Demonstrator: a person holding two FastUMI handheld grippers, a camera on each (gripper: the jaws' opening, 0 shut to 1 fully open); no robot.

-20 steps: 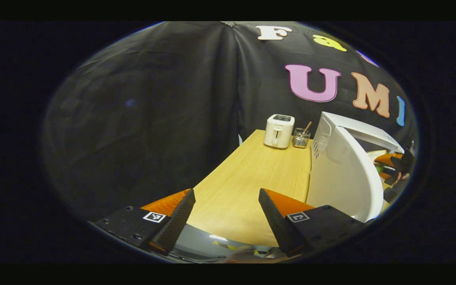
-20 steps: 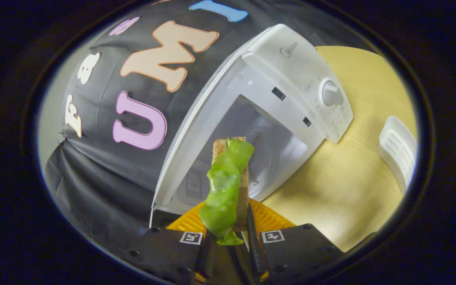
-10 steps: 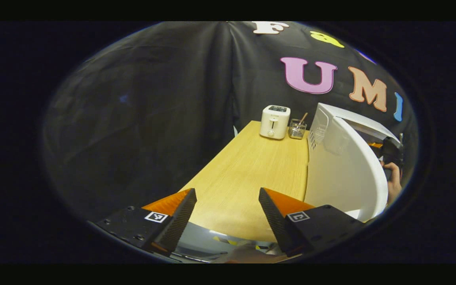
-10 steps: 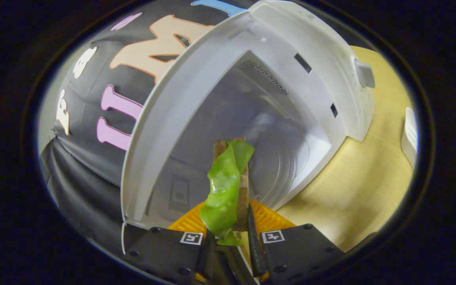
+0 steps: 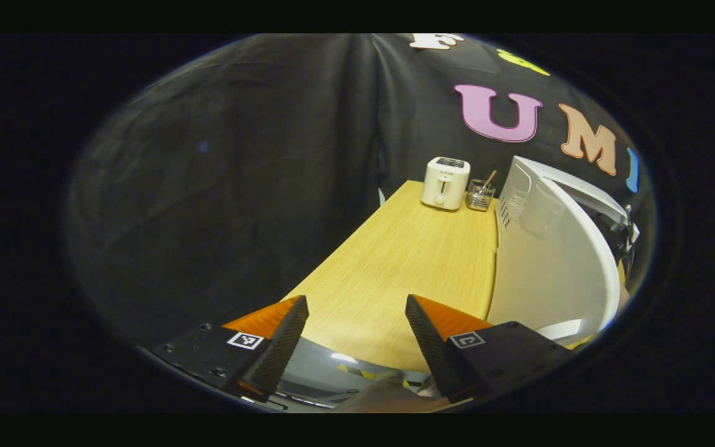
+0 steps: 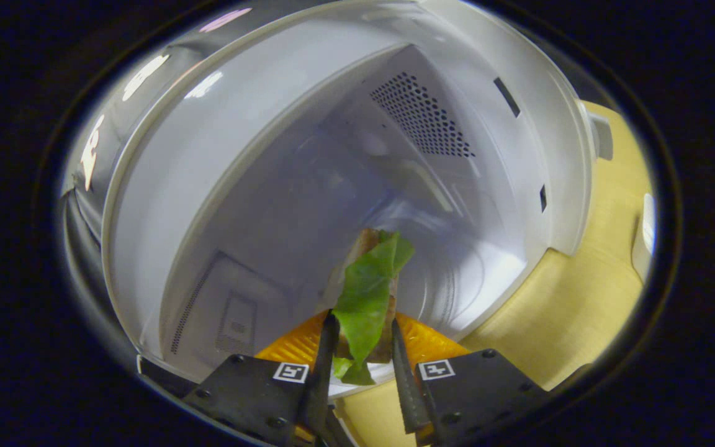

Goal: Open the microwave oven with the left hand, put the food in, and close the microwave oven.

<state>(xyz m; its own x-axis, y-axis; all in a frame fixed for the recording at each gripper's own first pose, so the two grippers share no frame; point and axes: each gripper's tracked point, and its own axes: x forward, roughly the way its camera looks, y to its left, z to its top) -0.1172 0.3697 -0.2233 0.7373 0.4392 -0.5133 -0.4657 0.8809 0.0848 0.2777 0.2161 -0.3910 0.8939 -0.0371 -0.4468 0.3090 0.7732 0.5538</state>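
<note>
White enamelled walls, smooth and faintly glossy, are seen in the right gripper view where the microwave oven (image 6: 258, 205) stands open; a triangular patch of small round holes is punched in one inner wall, and two narrow slots are cut in the front frame. The food (image 6: 367, 298) — a slice of brown bread with a crinkled green lettuce leaf draped over it — is held at the cavity's mouth, its far end reaching inside over the round turntable. The right gripper (image 6: 360, 360) is clamped on it, both ribbed fingers pressed against its sides. No writing can be read on the oven here.

In the left gripper view the oven's door (image 5: 544, 261), a curved white panel with a slotted vent, is swung out over the pale wood-grain table (image 5: 395, 267). Beyond the door, at the table's far end, a small cream toaster (image 5: 445, 182) stands just beside a clear glass holder (image 5: 480, 195) with a stick in it. The left gripper (image 5: 354, 335) hovers at the table's near edge, left of the door — its jaws wide apart, nothing between them.
</note>
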